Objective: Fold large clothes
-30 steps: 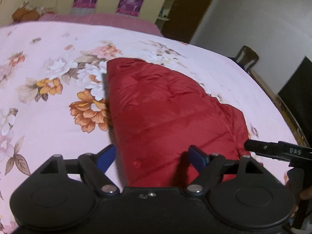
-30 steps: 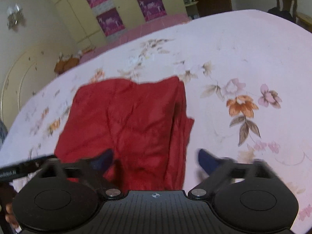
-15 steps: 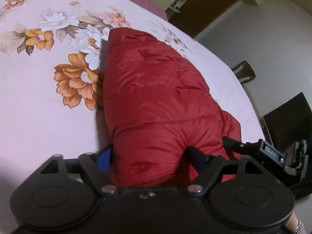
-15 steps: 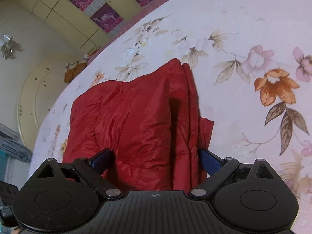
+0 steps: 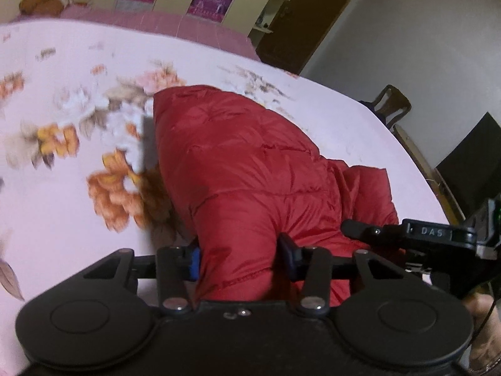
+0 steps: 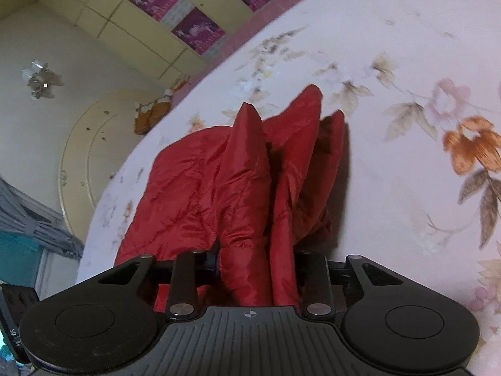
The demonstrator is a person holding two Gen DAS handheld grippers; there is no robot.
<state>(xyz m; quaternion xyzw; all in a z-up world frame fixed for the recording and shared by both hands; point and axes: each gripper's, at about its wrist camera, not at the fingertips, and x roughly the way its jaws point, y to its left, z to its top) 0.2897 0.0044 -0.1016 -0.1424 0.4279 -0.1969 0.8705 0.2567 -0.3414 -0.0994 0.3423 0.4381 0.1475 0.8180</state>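
Note:
A red quilted puffer jacket (image 5: 244, 163) lies folded on a pink floral bedsheet (image 5: 62, 206). My left gripper (image 5: 239, 258) is shut on the jacket's near edge, with a thick bunch of fabric between its blue pads. My right gripper (image 6: 256, 264) is shut on the jacket (image 6: 219, 181) at its other near corner, and several red layers rise in peaked folds from it. The right gripper's black finger (image 5: 407, 235) shows in the left wrist view, just right of the left gripper.
The bed's right edge with a wooden rail (image 5: 419, 163) runs past a wooden chair (image 5: 391, 100) and a dark panel (image 5: 472, 159). Cabinets with purple posters (image 6: 200, 31) and a curved headboard (image 6: 90, 150) stand beyond the bed.
Both grippers have closed from open onto the jacket's near edge. The gripped edge has lifted, bunching the fabric into raised folds.

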